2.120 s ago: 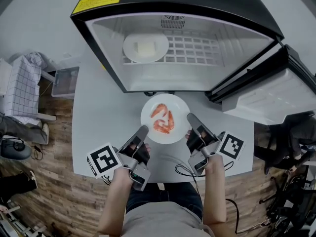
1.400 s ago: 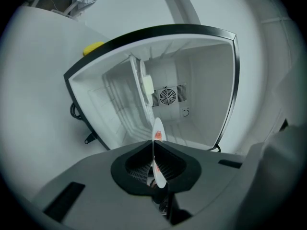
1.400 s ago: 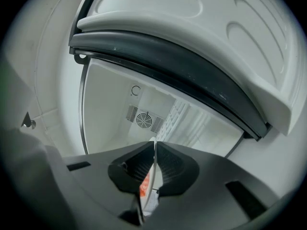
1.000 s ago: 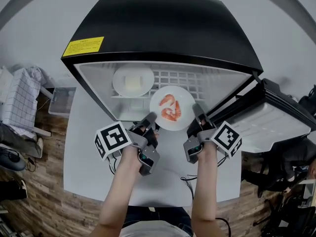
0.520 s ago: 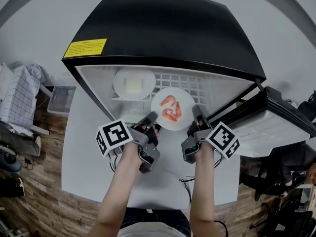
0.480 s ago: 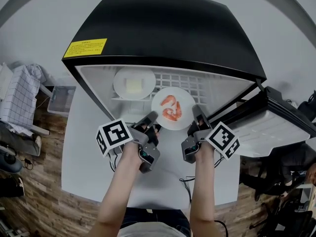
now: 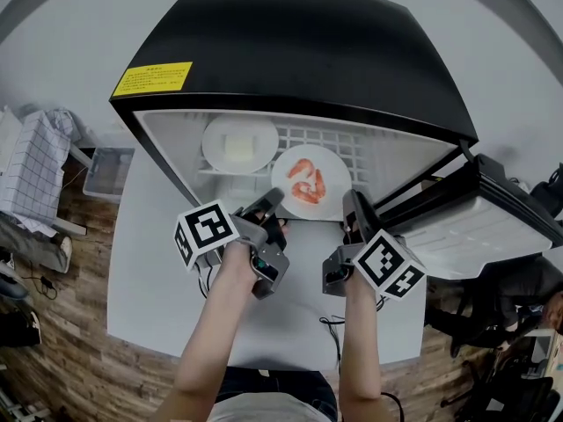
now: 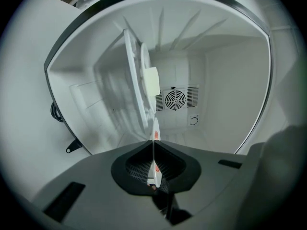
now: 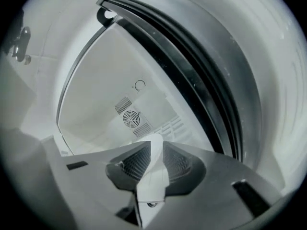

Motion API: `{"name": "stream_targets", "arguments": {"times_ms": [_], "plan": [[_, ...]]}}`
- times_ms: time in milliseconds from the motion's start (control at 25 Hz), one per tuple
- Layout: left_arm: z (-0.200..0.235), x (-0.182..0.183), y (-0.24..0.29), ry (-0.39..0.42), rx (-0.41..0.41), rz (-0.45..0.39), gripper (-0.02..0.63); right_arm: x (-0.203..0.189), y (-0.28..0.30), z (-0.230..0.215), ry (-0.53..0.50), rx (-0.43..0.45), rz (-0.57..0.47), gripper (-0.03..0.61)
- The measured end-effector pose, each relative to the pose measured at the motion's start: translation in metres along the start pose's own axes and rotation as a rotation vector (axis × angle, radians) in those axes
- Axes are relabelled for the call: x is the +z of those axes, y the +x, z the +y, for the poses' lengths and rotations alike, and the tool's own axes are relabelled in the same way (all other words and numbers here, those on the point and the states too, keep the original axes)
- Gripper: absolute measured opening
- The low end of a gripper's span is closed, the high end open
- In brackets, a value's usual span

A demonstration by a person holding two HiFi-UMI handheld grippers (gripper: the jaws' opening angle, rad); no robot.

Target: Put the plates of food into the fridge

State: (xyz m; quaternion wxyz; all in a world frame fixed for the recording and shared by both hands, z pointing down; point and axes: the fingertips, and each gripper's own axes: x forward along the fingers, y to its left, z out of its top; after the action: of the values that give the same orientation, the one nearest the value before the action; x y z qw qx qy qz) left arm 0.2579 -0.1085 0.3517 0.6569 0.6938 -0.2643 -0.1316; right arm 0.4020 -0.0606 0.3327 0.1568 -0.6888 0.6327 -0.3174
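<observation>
Pinched shrimp plate (image 7: 310, 181) at eight o'clock with left gripper (image 7: 268, 207), opening right gripper (image 7: 352, 207) at four (rim between); needed level set-down on shelf (image 7: 352, 152).

There are two white plates: the plate with shrimp (image 7: 331, 167) is between the fingers of both grippers, and the plate with a pale block (image 7: 215, 143) is beyond the left fingers. There are two grippers: the left gripper (image 7: 271, 202) and the right gripper (image 7: 350, 202), its jaws opening around the plate rim. One fridge (image 7: 290, 51), one table (image 7: 149, 236).

My left gripper (image 8: 153, 145) is clamped on the near rim of a plate (image 8: 155, 131), seen edge-on with a speck of red on it, reaching into the fridge (image 8: 230, 80). Farther in, a second plate (image 8: 144, 71) carries a pale block (image 8: 152, 82); a fan (image 8: 174, 99) sits on the far wall.
</observation>
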Motion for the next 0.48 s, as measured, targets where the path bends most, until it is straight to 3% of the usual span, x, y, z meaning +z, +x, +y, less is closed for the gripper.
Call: {"name": "stream_targets", "arguments": {"times_ms": [200,480], "plan": [[-0.001,0.001,0.007,-0.027,0.007,-0.01,0.017,-0.022,-0.018,0.013,-0.093,-0.002,0.021,0.067],[-0.002,0.004,0.019,-0.042,0.008,-0.011,0.017,-0.059,-0.017,0.04,-0.131,0.099,0.129,0.036]]}}
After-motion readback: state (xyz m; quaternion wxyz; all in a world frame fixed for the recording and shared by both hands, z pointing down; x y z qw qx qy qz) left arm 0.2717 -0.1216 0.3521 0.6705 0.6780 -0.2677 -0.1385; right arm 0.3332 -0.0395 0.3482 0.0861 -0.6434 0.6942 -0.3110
